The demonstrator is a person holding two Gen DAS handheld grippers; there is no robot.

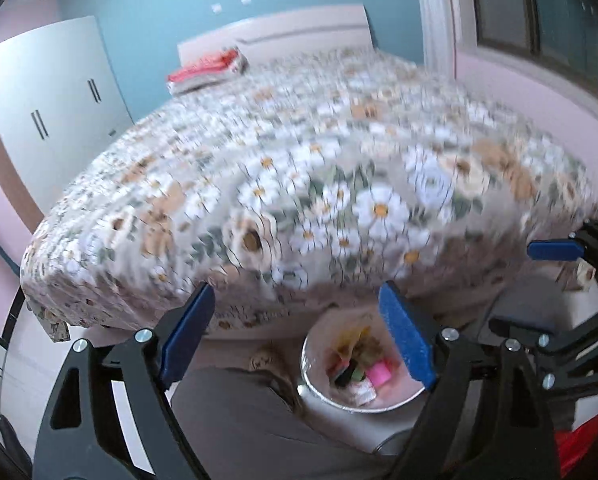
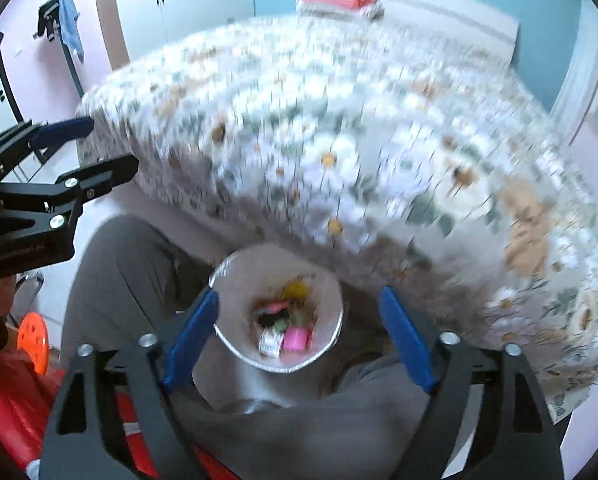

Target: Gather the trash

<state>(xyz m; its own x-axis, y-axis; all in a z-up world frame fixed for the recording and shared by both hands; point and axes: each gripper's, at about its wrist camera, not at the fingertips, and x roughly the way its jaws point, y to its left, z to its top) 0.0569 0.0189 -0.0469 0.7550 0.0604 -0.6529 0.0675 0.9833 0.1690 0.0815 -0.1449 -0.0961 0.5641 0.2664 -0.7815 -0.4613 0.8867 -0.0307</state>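
Note:
A round bin with a metal rim (image 1: 319, 390) (image 2: 235, 350) stands on the floor at the foot of the bed. It holds several pieces of trash, among them a pink piece (image 1: 379, 374) (image 2: 295, 338) and a yellow piece (image 2: 295, 290). My left gripper (image 1: 295, 328) is open and empty, above and beside the bin. My right gripper (image 2: 299, 328) is open and empty, right above the bin. Each gripper shows at the edge of the other's view: the right gripper (image 1: 555, 250), the left gripper (image 2: 63, 128). Both views are blurred by motion.
A bed with a flowered cover (image 1: 299, 184) (image 2: 339, 140) fills the middle. A red and white folded item (image 1: 207, 68) (image 2: 339, 2) lies near the headboard. White wardrobes (image 1: 51, 104) stand at the left. The person's grey trouser legs (image 2: 131, 272) flank the bin. An orange disc (image 2: 33, 340) lies low left.

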